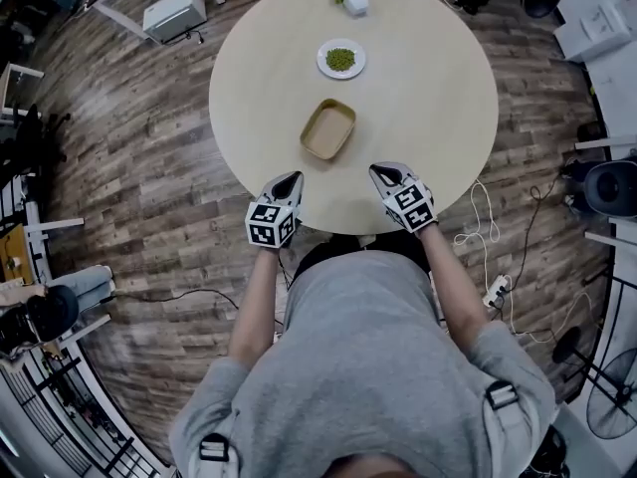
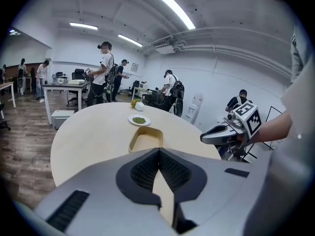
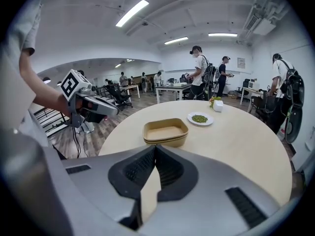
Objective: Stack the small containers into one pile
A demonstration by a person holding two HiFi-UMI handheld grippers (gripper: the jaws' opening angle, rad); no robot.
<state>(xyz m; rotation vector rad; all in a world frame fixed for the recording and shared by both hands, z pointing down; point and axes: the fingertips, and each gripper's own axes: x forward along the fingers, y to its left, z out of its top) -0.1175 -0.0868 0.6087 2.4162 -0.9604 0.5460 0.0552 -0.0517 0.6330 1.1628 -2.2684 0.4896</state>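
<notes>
A round pale table (image 1: 418,108) stands on a wood-plank floor (image 1: 139,167), and a person in a grey shirt (image 1: 368,366) stands at its near edge with both arms reaching forward. The small tan containers (image 1: 328,128) sit near the table's middle, nested one inside another as a single low pile; the right gripper view shows layered rims along the side (image 3: 165,132). The left gripper (image 1: 295,177) hovers over the near edge of the table, its jaws pressed together with nothing between them. The right gripper (image 1: 382,171) is level with it and well apart to the other side, jaws likewise closed and empty. Neither touches the pile, which lies ahead between them. Farther back rests a white plate (image 1: 340,59) of green bits, and beyond it a small white pot (image 1: 354,2) with a plant.
</notes>
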